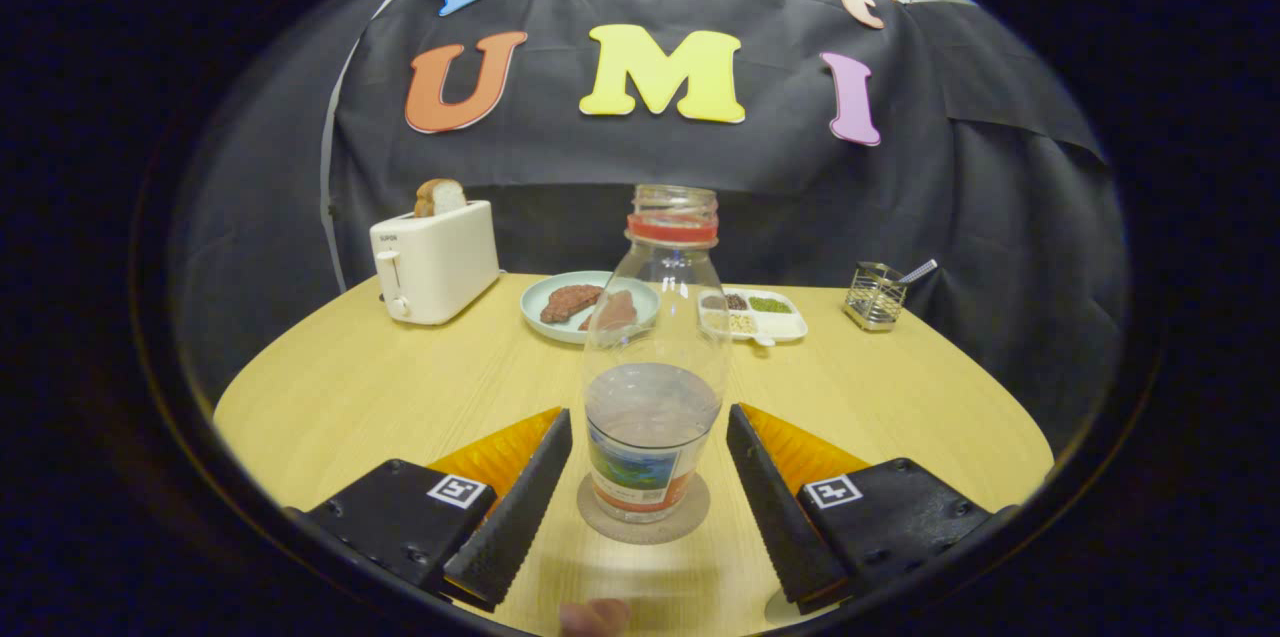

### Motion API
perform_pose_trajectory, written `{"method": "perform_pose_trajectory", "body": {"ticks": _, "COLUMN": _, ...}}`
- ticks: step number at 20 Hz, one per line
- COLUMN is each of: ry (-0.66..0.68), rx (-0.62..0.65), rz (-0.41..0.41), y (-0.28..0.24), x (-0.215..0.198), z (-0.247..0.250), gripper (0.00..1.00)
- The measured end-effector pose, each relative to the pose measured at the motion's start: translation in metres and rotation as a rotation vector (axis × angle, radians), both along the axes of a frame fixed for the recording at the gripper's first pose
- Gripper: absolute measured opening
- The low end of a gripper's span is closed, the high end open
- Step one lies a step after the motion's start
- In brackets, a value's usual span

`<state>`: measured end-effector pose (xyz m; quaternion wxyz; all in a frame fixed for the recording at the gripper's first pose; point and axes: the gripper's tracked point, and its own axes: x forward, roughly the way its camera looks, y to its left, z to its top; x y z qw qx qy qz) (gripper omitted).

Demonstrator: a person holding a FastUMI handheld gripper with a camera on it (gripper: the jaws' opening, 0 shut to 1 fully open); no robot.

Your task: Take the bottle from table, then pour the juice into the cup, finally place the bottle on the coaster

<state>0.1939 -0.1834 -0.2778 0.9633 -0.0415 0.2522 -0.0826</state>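
Clear plastic, the uncapped bottle [652,357] stands upright on the round coaster [643,509] on the wooden table [350,397]. It is between the gripper [648,472] fingers, whose jaws are spread wide, clear of it on both sides. Its colourful label is too small and blurred to read. Beyond it, a toaster [433,260] bears small grey lettering I cannot make out. The bottle partly hides a plate [545,292] of meat.

A: What colours do you see on the bottle [652,367]?
B: Clear, red neck ring, blue-green label. Your coaster [643,520] is grey-brown.
A: Behind?
B: White toaster [433,260], pale green plate [585,305], light wood table [380,397].
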Motion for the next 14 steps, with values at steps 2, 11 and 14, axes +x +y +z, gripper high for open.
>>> {"method": "perform_pose_trajectory", "body": {"ticks": 2, "ry": -0.023, "rx": 0.014, "rz": 0.007, "y": 0.007, "x": -0.003, "z": 0.013, "gripper": 1.0}}
{"method": "perform_pose_trajectory", "body": {"ticks": 11, "ry": -0.221, "rx": 0.039, "rz": 0.015, "y": 0.029, "x": -0.064, "z": 0.13, "gripper": 1.0}}
{"method": "perform_pose_trajectory", "body": {"ticks": 14, "ry": -0.318, "rx": 0.067, "rz": 0.039, "y": 0.043, "x": -0.094, "z": 0.186, "gripper": 1.0}}
